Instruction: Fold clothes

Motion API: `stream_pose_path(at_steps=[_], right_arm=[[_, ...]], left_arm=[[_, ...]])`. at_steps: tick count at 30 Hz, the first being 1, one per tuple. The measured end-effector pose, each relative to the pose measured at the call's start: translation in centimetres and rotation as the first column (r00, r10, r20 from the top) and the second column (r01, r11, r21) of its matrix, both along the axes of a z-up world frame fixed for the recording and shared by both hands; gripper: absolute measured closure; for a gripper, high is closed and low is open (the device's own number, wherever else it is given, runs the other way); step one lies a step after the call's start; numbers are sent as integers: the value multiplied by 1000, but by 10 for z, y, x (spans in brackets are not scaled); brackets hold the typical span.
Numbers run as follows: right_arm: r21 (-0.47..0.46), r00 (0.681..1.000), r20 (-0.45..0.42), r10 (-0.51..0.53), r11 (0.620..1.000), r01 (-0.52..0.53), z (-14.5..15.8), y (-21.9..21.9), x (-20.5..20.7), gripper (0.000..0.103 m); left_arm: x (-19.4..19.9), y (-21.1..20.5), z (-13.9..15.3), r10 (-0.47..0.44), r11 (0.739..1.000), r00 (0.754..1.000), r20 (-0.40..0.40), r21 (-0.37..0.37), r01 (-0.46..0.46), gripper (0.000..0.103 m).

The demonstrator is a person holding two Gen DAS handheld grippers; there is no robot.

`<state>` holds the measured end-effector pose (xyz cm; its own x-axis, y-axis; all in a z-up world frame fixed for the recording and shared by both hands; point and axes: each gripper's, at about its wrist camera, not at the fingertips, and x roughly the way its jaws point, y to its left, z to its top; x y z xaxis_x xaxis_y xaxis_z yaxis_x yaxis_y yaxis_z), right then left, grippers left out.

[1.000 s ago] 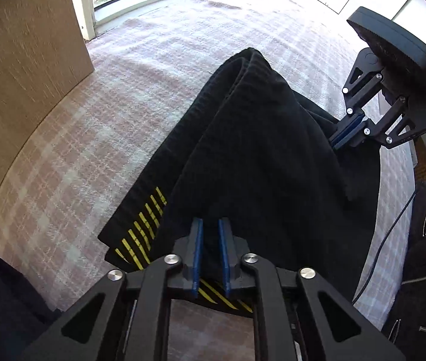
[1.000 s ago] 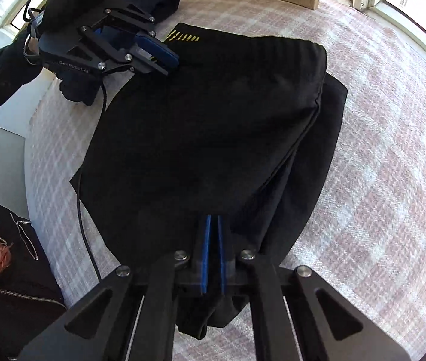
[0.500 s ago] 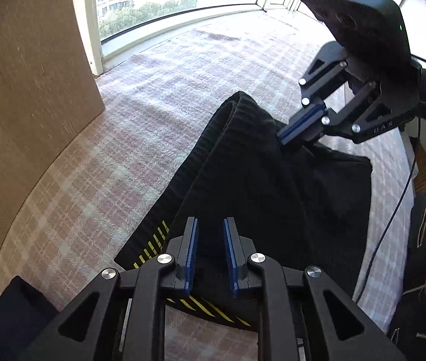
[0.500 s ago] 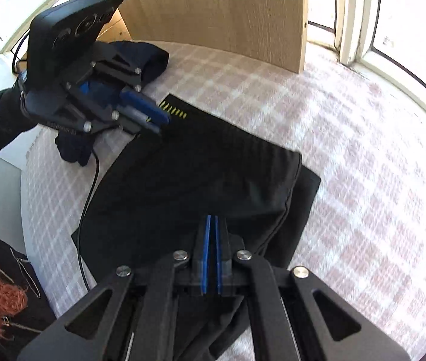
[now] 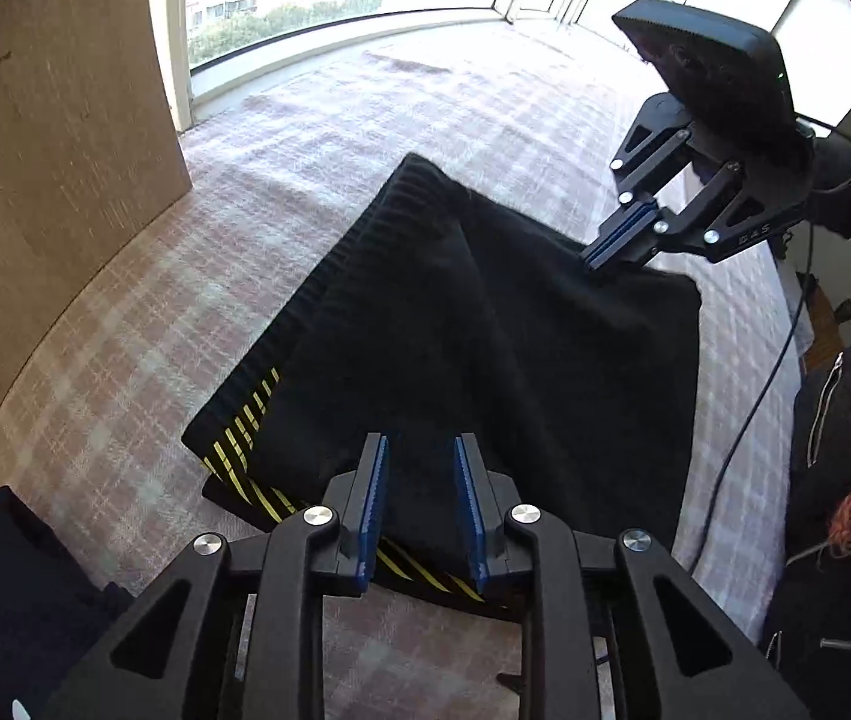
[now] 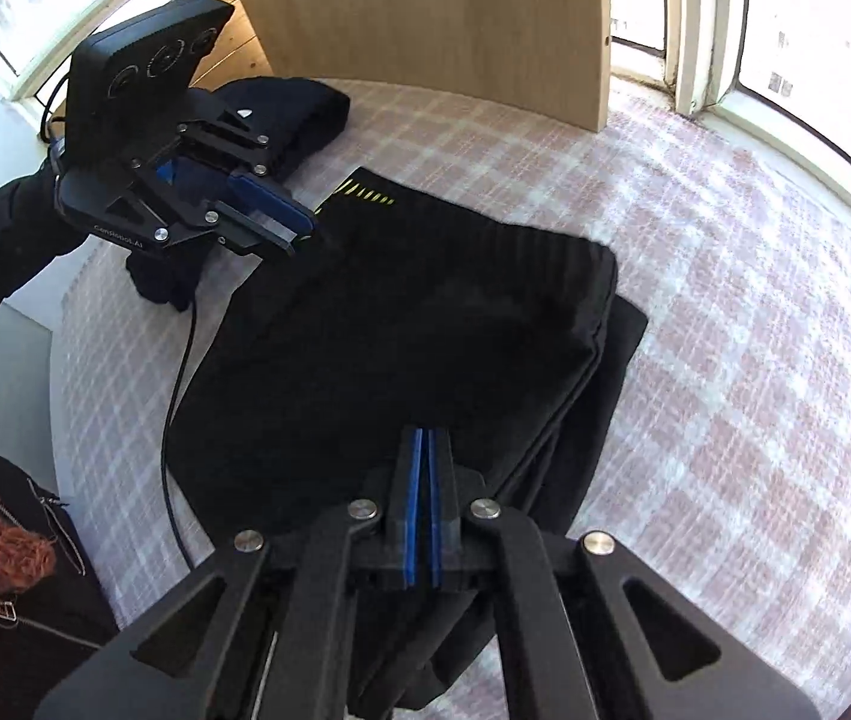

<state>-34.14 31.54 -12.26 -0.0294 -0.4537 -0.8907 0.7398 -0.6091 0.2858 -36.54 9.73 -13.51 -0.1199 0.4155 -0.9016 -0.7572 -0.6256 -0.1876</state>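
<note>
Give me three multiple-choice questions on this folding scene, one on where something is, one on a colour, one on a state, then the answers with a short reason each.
1. Where does the black garment lie?
A. on the plaid cloth surface
B. hanging from the window
C. on the wooden panel

2. What colour are the stripes on its ribbed edge?
A. white
B. yellow
C. red

3. How does the right tool stand?
A. wide open above the garment
B. shut on the orange yarn
C. shut on the garment

Answers:
1 A, the plaid cloth shows all around the garment.
2 B, yellow bars mark the hem near the left tool.
3 C, its blue pads meet on a pinch of black fabric.
</note>
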Motion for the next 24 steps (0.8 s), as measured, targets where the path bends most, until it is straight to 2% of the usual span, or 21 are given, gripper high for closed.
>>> stream_pose_path(at_steps=[2, 3, 5, 8, 11, 13, 17, 19, 21, 24], right_arm=[[27, 1000, 14, 10, 1000, -11, -8, 5, 9, 102], [42, 1000, 20, 14, 999, -15, -12, 8, 14, 102], [70, 999, 32, 22, 997, -24, -21, 13, 22, 102], [75, 999, 49, 8, 997, -12, -26, 20, 25, 102], [76, 999, 36, 10, 997, -12, -27, 20, 26, 102], [88, 1000, 17, 23, 996, -24, -27, 19, 29, 102], [90, 1000, 19, 24, 996, -26, -28, 19, 28, 102], [56, 998, 68, -15, 998, 11, -31, 26, 22, 101], [22, 992, 117, -56, 998, 54, -33, 34, 14, 101], [36, 993, 97, -67, 997, 64, -33, 40, 13, 101]], left_arm=[[-2, 5, -16, 2, 995, 1000, -13, -96, -4, 82], [-7, 2, -16, 11, 996, 1000, -23, -87, -13, 83], [-20, -5, -17, 46, 995, 999, -30, -86, -48, 99], [-34, -14, -8, 111, 993, 994, -13, -48, -111, 101], [-26, -11, 3, 80, 995, 995, -62, -58, -84, 96], [-23, -11, 7, 74, 996, 995, -62, -49, -77, 85], [-18, -20, 10, 72, 997, 997, -22, -27, -73, 78], [-18, -26, 10, 61, 998, 998, 24, -10, -61, 74], [-10, -28, 8, 42, 998, 996, 85, 40, -45, 70], [10, -35, 23, 18, 994, 997, 81, 107, -27, 64]])
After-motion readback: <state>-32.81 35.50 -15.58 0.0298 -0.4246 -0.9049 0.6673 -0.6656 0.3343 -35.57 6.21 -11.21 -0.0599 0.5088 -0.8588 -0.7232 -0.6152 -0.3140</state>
